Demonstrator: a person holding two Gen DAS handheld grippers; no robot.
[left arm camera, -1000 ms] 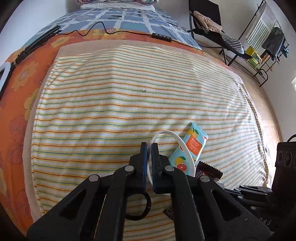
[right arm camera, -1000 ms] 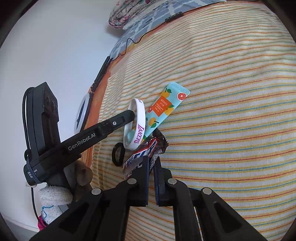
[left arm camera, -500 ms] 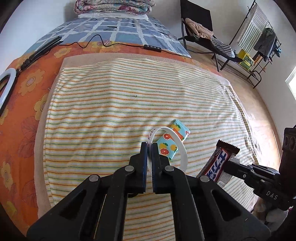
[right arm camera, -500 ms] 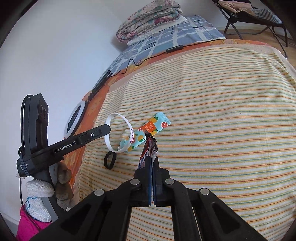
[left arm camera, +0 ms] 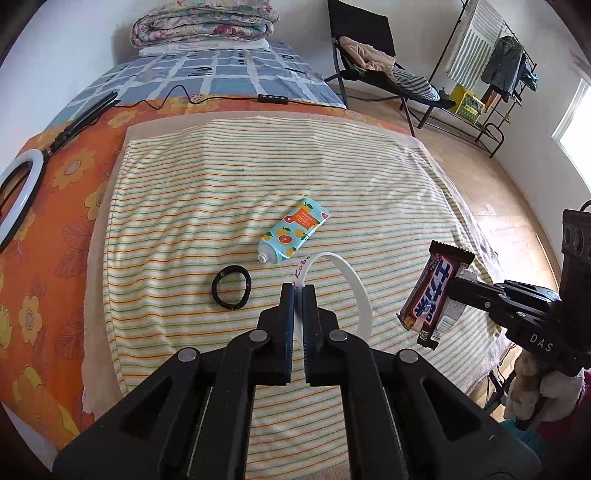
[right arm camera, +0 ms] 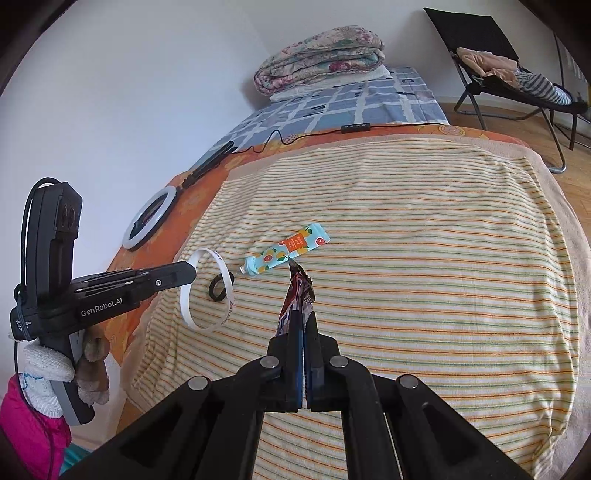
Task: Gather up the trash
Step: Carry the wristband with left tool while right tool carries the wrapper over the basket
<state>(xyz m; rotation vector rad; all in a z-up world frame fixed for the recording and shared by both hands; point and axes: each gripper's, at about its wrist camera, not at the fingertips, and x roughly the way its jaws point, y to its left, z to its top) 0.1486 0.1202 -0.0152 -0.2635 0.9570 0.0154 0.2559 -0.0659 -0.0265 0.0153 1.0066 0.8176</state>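
My left gripper [left arm camera: 299,292] is shut on a white wristband [left arm camera: 354,288], which hangs above the striped towel [left arm camera: 221,184]. Off to the right, my right gripper [left arm camera: 456,290] is shut on a brown chocolate bar wrapper [left arm camera: 434,295], also lifted clear of the bed. In the right wrist view the wrapper [right arm camera: 295,295] stands edge-on from the right gripper [right arm camera: 303,321], and the left gripper [right arm camera: 190,271] holds the wristband [right arm camera: 207,291] at the left. A teal tube with orange prints [left arm camera: 295,236] and a black hair tie [left arm camera: 231,287] lie on the towel.
The towel covers an orange flowered sheet [left arm camera: 55,258]. A ring light [left arm camera: 18,192] with its cable lies at the left edge. Folded quilts [left arm camera: 203,26] sit at the bed's far end. A black folding chair [left arm camera: 369,62] and a clothes rack [left arm camera: 491,74] stand on the floor at the right.
Both grippers have risen and drawn back from the towel, carrying the wristband and the wrapper. The hair tie, earlier hidden under the left fingers, now shows in full.
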